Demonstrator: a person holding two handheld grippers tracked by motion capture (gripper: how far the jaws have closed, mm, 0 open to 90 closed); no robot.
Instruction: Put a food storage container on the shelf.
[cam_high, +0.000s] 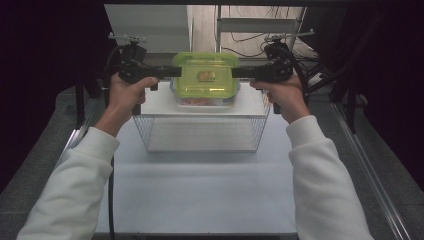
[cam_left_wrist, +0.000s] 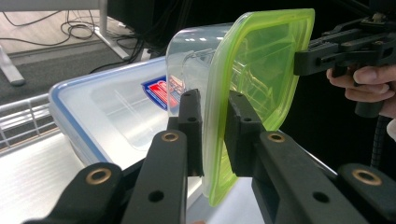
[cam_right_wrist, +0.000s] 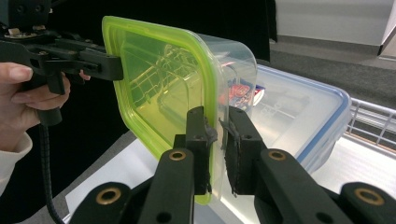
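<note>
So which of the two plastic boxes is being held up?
The green-lidded box, pinched at opposite rims by the left gripper and right gripper. The blue-rimmed box lies beneath it.

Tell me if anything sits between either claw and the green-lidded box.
Nothing visible does. The left claw and right claw each already pinch the rim of the green lid on opposite sides of the box.

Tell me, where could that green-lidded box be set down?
Free: the white tabletop between the sleeves, in front of the wire basket, and the basket's open floor. Crowded: the basket's top shelf, where the green-lidded container, held by both grippers, hangs over a blue-rimmed box.
</note>
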